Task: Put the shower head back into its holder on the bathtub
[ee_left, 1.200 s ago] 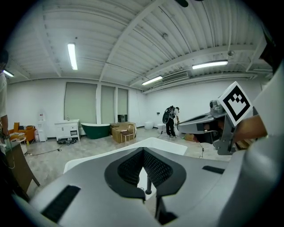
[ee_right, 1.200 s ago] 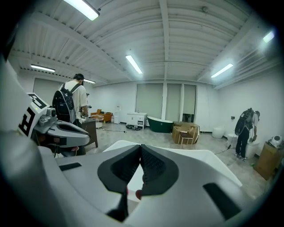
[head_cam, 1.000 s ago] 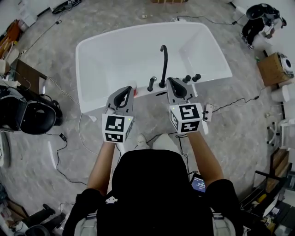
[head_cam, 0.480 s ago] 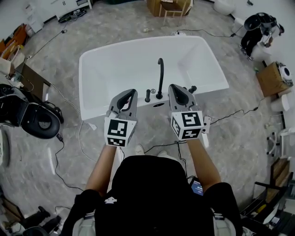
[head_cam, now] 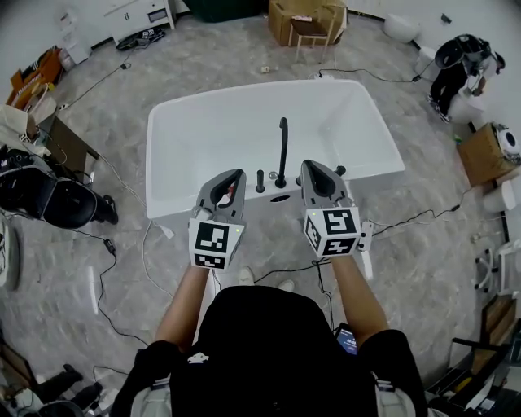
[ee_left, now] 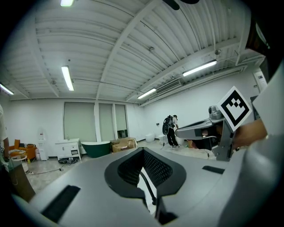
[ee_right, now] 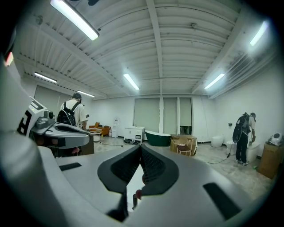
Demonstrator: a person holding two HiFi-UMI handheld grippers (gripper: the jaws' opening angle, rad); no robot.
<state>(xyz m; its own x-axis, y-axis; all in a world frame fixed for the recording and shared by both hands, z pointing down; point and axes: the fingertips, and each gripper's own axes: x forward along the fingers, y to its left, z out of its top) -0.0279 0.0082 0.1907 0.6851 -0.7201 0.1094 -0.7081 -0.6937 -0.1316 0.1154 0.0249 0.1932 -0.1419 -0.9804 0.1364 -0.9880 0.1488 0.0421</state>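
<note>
The white bathtub (head_cam: 155, 163) stands ahead of me on the grey floor. On its near rim rises a tall black curved faucet (head_cam: 282, 151). Left of the faucet stands a short black upright piece (head_cam: 260, 181), and black knobs (head_cam: 339, 171) sit to its right. I cannot tell which piece is the shower head. My left gripper (head_cam: 236, 173) and right gripper (head_cam: 309, 165) hover side by side over that rim, both shut and empty. The left gripper (ee_left: 142, 150) and the right gripper (ee_right: 140, 146) point nearly level across the room in their own views.
Cardboard boxes (head_cam: 305, 20) and a white cabinet (head_cam: 138, 16) stand beyond the tub. A black bag (head_cam: 49, 199) lies at the left, another box (head_cam: 480, 151) at the right, cables (head_cam: 122, 269) on the floor. A person with a backpack (ee_right: 244, 137) stands far off.
Both grippers have risen and drawn back from the tub rim, still shut. The head view now takes in more of the room beyond the tub.
</note>
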